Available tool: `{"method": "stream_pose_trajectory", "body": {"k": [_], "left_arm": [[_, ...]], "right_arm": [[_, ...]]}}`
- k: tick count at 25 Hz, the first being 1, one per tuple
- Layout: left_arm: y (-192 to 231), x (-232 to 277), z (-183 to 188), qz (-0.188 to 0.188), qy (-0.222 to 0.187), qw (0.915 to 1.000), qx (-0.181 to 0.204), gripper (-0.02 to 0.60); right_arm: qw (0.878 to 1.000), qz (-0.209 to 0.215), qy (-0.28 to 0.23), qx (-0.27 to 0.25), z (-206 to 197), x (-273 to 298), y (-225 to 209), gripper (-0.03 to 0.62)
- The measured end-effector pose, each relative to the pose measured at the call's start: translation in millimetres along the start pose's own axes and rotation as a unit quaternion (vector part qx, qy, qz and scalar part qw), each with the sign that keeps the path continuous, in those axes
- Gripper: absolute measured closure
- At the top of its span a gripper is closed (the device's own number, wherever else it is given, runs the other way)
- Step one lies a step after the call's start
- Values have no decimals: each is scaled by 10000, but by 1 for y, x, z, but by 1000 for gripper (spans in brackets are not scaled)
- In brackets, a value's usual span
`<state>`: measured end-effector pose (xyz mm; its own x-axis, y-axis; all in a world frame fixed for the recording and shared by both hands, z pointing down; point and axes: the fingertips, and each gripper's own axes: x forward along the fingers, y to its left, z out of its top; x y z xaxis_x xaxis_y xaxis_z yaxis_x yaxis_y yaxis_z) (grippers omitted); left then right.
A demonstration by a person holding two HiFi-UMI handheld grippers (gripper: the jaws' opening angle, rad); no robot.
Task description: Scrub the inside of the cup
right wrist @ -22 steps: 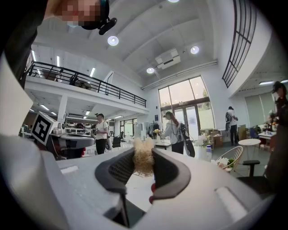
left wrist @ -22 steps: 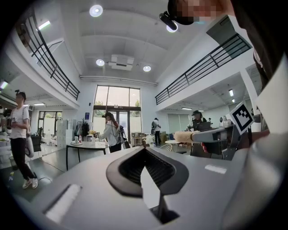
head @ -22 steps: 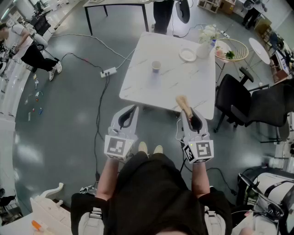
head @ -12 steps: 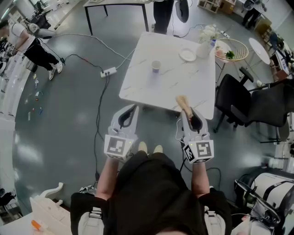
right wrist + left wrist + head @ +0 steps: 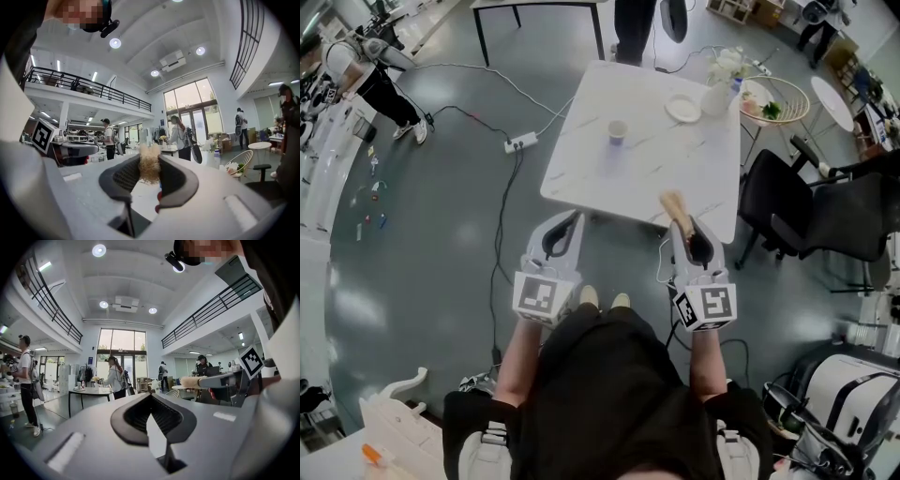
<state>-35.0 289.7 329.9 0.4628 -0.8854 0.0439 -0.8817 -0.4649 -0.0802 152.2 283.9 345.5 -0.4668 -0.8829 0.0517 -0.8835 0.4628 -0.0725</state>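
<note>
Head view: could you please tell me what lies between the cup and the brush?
Only bare white tabletop lies between the cup and the brush; the head view shows it.

The cup (image 5: pixel 618 132) stands on the desk (image 5: pixel 656 178), near its middle. A plate (image 5: pixel 682 111) lies behind and to the right of it, with a vase (image 5: pixel 718 92) just right of the plate at the far corner. A chair (image 5: pixel 797 211) stands right of the desk; a power strip (image 5: pixel 521 144) lies on the floor to its left. Before the desk's near edge, the left tongs (image 5: pixel 566 225) and right tongs (image 5: pixel 683 228) sit side by side, a brush (image 5: pixel 675 208) in the right tongs reaching over that edge.
</note>
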Motion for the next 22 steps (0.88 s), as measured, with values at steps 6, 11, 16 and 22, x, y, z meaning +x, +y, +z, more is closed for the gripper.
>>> {"method": "stream_pose_trajectory", "body": {"k": [6,11,16,22], "left_arm": [[-7,7,-6,112,92,9999,0,574],[-14,7,-13,258,117,9996,3,574],[-12,16,-12,318,95,9994,5,574],[6,48,-17,221,84,9997,45,574]], "right_arm": [[9999,132,64,18,-7,5,-11,487],[9995,304,44,87,-12,4,-15,488],[9991,412,56,71,-9,13,-18,488],[9991,383,100,124,-11,44,-32,490]]}}
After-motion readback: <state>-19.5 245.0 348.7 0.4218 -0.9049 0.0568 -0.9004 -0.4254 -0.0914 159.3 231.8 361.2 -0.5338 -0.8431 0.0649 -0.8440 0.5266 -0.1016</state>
